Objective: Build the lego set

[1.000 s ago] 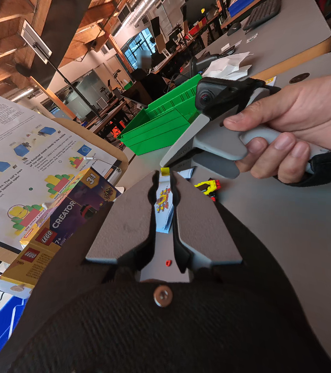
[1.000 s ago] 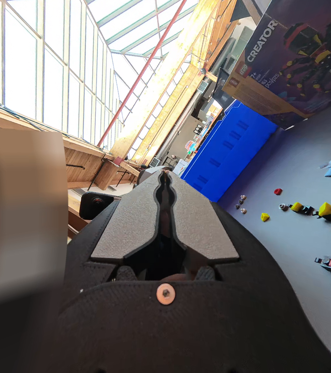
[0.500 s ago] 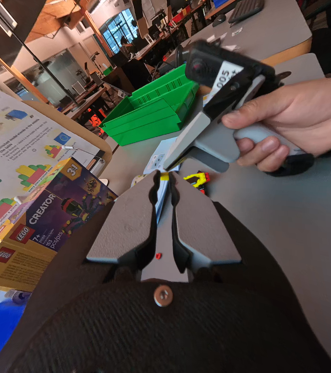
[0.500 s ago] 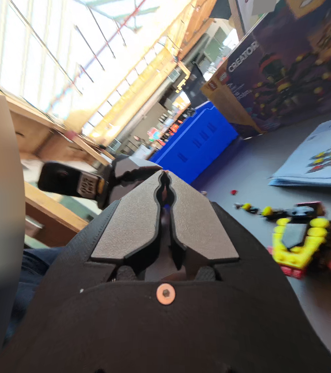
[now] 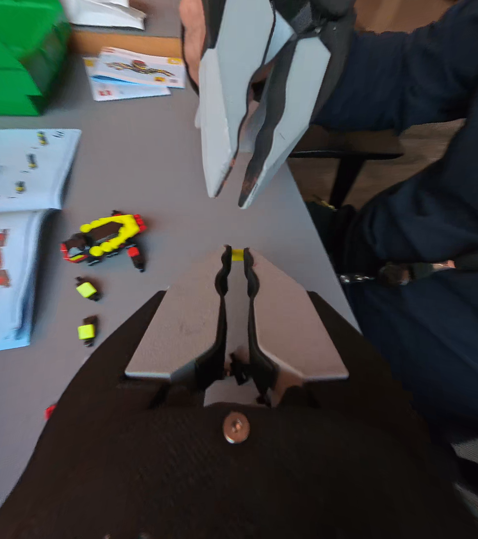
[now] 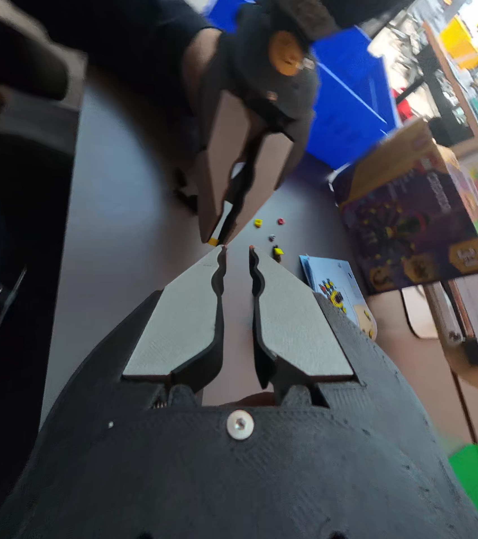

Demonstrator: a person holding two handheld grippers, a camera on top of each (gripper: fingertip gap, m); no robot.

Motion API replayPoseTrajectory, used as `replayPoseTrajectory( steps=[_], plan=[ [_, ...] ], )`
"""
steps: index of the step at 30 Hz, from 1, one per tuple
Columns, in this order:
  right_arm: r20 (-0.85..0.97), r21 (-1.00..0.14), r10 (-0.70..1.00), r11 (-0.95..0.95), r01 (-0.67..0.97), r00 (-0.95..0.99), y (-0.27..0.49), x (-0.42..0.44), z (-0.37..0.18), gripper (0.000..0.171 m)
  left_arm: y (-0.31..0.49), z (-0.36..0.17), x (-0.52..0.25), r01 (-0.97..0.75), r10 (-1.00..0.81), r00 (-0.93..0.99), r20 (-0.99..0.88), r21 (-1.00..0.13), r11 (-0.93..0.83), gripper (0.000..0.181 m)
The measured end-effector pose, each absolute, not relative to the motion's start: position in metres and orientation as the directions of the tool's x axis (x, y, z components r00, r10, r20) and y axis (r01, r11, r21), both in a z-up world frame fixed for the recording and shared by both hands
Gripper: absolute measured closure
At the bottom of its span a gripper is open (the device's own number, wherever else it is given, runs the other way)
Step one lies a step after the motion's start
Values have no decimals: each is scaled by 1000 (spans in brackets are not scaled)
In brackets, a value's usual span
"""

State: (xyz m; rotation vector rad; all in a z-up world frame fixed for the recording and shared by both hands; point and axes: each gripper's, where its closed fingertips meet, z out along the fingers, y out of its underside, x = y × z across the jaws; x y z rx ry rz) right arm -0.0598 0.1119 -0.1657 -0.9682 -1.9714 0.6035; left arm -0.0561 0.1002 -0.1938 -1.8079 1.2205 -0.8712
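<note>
The left claw (image 5: 237, 253) pinches a small yellow brick (image 5: 237, 254) at its tips, while the right claw (image 5: 227, 201) – parted, empty – hangs at twelve o'clock, tip to tip.

Green bin (image 5: 4, 58), blue bin (image 6: 345, 96), grey table (image 5: 150, 163), white papers (image 5: 106, 11)

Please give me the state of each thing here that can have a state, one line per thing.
Left claw: shut on a small yellow brick.
Right claw: open, empty.
Model: partly built, lying on the table.
Booklet: open.
Set box: standing on the table.
</note>
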Motion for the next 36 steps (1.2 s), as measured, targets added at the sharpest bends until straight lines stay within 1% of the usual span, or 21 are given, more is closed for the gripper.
replayPoseTrajectory(
  steps=[1, 4, 6, 13, 17, 21, 26, 31, 32, 33, 35, 36],
  plan=[
    [493, -673, 775, 627, 392, -394, 104, -58, -170, 159, 95, -196, -55, -423, -951, 275, 145, -870, -255, 176],
    [502, -624, 722, 683, 380, -476, 85, -56, -184, 156, 85, -198, -51, -428, -958, 218, 189, -863, -268, 176],
    [518, -601, 696, 710, 367, -498, 77, -57, -190, 155, 78, -197, -49, -416, -959, 172, 228, -865, -280, 176],
    [623, -515, 607, 793, 324, -494, 65, -58, -187, 158, 59, -185, -44, -372, -948, 43, 314, -876, -307, 176],
    [679, -475, 549, 835, 279, -487, 57, -58, -177, 162, 55, -181, -44, -357, -937, 13, 349, -874, -331, 176],
    [712, -414, 496, 868, 274, -496, 56, -60, -178, 165, 53, -178, -45, -342, -926, -5, 379, -870, -354, 176],
    [724, -415, 492, 871, 265, -484, 53, -61, -174, 166, 50, -173, -45, -321, -909, -33, 415, -866, -384, 176],
    [763, -431, 501, 865, 256, -408, 56, -63, -161, 154, 56, -153, -48, -204, -884, -70, 461, -874, -440, 176],
    [776, -431, 500, 865, 256, -385, 58, -64, -157, 155, 58, -150, -49, -184, -879, -77, 470, -873, -451, 176],
    [795, -427, 496, 867, 258, -350, 60, -66, -153, 160, 59, -147, -49, -162, -874, -83, 479, -872, -462, 176],
    [831, -423, 485, 869, 256, -272, 65, -70, -143, 158, 61, -141, -50, -123, -860, -103, 500, -864, -488, 176],
    [838, -425, 483, 870, 252, -255, 65, -72, -141, 160, 61, -138, -50, -111, -852, -115, 510, -859, -499, 176]
  ],
)
